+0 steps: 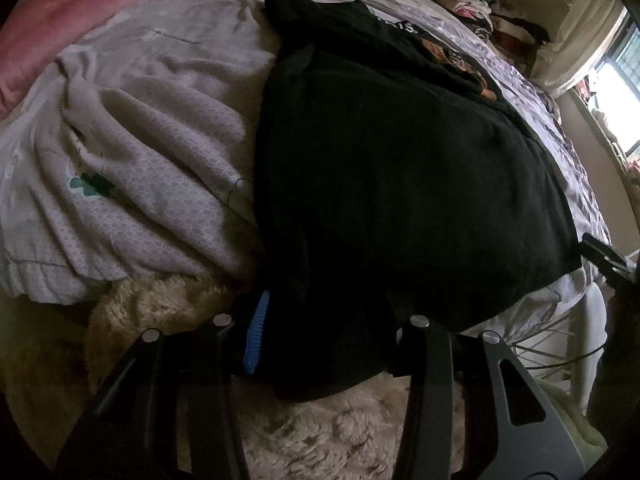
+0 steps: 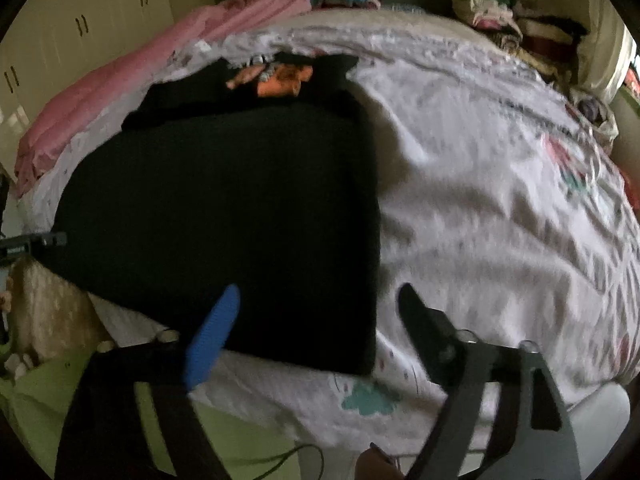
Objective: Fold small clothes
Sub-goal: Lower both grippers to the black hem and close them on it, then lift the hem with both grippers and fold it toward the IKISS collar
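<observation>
A black shirt (image 1: pixel 400 168) with an orange print lies spread on the bed, its lower part folded over. It also shows in the right wrist view (image 2: pixel 224 208). My left gripper (image 1: pixel 324 340) is wide apart around the shirt's near edge, which drapes between the blue-padded finger (image 1: pixel 256 340) and the other finger; cloth hides the tips. My right gripper (image 2: pixel 320 312) is open above the shirt's near right corner, its blue pad (image 2: pixel 212 332) over the cloth and the black finger over the sheet.
A white patterned bedsheet (image 2: pixel 480 200) covers the bed. A pink blanket (image 2: pixel 160 64) lies along the far left. Piles of clothes (image 2: pixel 512 20) sit at the far right. A cream fluffy blanket (image 1: pixel 320 432) lies below the left gripper. A window (image 1: pixel 616 72) is at right.
</observation>
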A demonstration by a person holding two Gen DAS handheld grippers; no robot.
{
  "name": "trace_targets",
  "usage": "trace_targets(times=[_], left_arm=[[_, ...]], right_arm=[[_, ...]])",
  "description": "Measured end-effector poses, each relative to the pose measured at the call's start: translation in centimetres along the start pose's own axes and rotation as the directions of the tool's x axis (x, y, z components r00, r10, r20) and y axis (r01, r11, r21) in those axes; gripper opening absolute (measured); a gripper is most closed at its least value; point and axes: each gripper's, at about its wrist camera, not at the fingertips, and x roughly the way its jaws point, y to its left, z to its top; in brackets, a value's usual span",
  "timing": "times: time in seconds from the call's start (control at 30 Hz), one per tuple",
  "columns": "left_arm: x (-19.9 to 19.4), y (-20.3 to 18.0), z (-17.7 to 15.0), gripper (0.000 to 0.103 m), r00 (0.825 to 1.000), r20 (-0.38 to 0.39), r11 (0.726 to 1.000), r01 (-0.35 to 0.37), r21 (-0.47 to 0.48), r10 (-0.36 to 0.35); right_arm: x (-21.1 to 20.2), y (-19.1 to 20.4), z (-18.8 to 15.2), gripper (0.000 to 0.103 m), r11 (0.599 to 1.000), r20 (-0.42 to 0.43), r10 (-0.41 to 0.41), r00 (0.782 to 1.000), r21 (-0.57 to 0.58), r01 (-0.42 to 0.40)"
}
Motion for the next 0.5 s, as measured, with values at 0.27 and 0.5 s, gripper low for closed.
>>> trace_targets(times=[0.27,0.5], left_arm=[[0.2,0.1,0.0,0.032,1.0,0.002,1.0,-0.015,0.007,0.015],[-0.8,-0.4,0.1,0.007,0.999,0.041,1.0,-0.003,0.015,0.002]], right_arm=[[2.3,-1.4,-1.0,0.054,0.999,-0.067,0.02,0.998,0.035,-0.018],[1.0,-1.1,-0.9,0.01,1.0,-0.032,0.02,0.999,-0.011,-0.021]])
